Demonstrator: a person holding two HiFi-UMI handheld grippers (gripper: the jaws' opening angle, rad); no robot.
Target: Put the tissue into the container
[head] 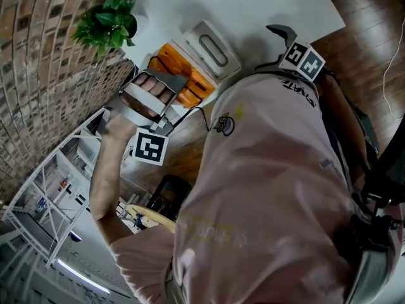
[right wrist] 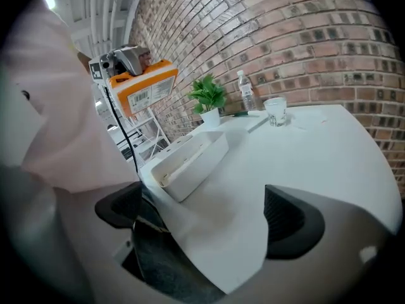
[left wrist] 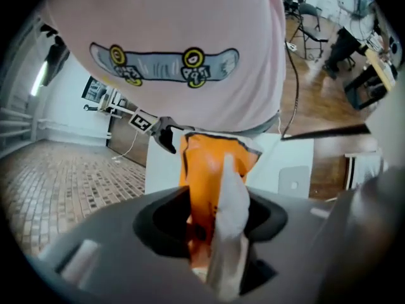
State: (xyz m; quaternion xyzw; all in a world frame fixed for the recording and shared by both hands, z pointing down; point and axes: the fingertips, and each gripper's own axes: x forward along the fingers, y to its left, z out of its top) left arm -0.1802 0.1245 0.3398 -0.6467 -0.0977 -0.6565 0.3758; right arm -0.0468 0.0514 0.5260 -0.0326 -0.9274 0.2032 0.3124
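Observation:
My left gripper [head: 166, 88] is shut on an orange tissue pack [head: 183, 76], held up in the air beside the table. In the left gripper view the pack [left wrist: 205, 170] stands between the jaws with a white tissue [left wrist: 233, 198] sticking out of it. The white oblong container [head: 210, 48] lies on the white table [head: 266, 5], its opening [right wrist: 183, 157] facing up in the right gripper view. My right gripper [right wrist: 202, 223] hangs open over the table's near edge with nothing between its fingers; the raised pack [right wrist: 144, 86] shows to its upper left.
A potted plant [right wrist: 209, 95], a clear bottle [right wrist: 245, 91] and a cup [right wrist: 276, 111] stand along the brick wall at the table's far side. A white shelf rack [head: 57, 170] is left of the person. Wooden floor [head: 367, 18] lies beyond the table.

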